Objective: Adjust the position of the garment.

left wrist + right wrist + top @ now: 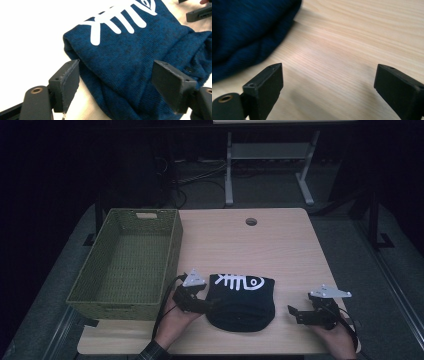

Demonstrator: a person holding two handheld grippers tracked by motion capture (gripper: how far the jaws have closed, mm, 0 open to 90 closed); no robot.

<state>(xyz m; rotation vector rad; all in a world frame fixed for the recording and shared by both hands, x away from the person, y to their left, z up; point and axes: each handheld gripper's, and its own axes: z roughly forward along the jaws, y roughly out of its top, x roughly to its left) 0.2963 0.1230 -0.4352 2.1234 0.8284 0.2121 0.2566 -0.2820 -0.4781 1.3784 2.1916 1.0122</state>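
Note:
A dark blue knitted hat with a white fishbone print lies folded on the wooden table, near its front edge. My left gripper is at the hat's left side. In the left gripper view my left gripper stands open, with a fold of the hat between the jaws and the pads not pressing on it. My right gripper hovers low to the right of the hat, apart from it. In the right gripper view my right gripper is open over bare wood, and the hat lies at the upper left.
A green woven basket stands along the table's left side, just beyond my left hand; nothing shows inside it. A round cable hole sits near the table's far edge. Behind the table are a metal desk frame and cables on the floor.

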